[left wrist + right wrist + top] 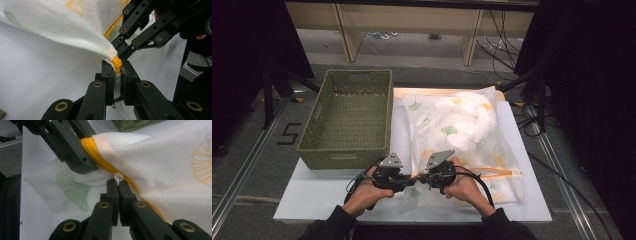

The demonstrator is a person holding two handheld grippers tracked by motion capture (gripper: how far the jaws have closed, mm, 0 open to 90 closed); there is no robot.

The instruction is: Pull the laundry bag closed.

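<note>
Unzipping looks to be in hand: the left hand-held gripper (pixel 117 68) pinches the orange zipper end of the white ginkgo-print mesh laundry bag (pixel 462 135) on the white counter (pixel 312 195), while the right hand-held gripper (pixel 118 183) pinches the white zipper pull (pixel 117 178). Next, drawing the pull away needs steady counter-tension.

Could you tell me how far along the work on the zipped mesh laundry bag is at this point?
Done: the mesh laundry bag lies stuffed on the white board. In hand: the left gripper pinches the orange zipper end, the right gripper clamps the white zipper pull. Left: the zipper looks barely run, and the wicker basket is empty.
</note>
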